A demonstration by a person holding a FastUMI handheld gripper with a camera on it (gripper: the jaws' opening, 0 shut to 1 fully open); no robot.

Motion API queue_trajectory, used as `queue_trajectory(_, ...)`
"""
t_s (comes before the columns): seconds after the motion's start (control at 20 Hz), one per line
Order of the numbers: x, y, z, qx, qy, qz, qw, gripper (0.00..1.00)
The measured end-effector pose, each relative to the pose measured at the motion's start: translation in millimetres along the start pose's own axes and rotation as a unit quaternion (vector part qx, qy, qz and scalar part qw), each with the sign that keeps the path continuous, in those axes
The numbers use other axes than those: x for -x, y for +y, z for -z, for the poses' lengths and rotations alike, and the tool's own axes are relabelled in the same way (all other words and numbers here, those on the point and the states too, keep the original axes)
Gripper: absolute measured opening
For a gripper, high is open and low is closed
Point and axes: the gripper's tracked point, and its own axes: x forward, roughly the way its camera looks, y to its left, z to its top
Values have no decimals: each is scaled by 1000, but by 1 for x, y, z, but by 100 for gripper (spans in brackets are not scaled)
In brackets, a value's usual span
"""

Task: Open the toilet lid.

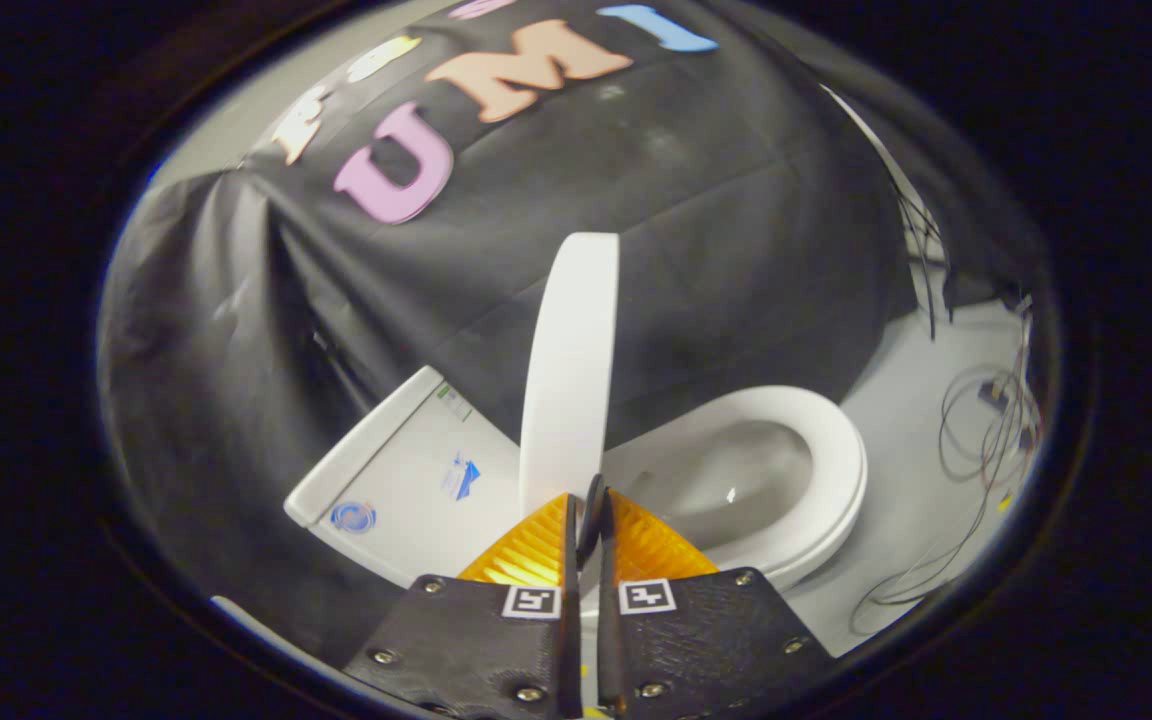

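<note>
Orange fingers (536,545) of the gripper (588,520) sit very close together, with only a thin gap between them. They hold nothing. The white toilet lid (568,370) stands up on its edge just ahead of the fingertips, and its bottom end meets them. To one side of the lid is the white tank (406,470) with small stickers on it. To the other side is the seat (831,450) around the open bowl (736,475). Thin wires (976,440) lie on the pale floor (896,400) beyond the seat.
</note>
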Motion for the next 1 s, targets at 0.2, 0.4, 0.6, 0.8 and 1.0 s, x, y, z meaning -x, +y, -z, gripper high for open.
queue_trajectory(0.2, -2, 36, -6, 84, -15, 13, 996, 9)
queue_trajectory(0.4, 1, 58, -11, 79, -24, -2, 997, 10)
queue_trajectory(0.6, -3, 79, -9, 91, -31, -10, 995, 10)
queue_trajectory(0.8, -5, 102, -6, 130, -43, -11, 991, 10)
queue_trajectory(1.0, -8, 122, -2, 144, -52, -20, 988, 10)
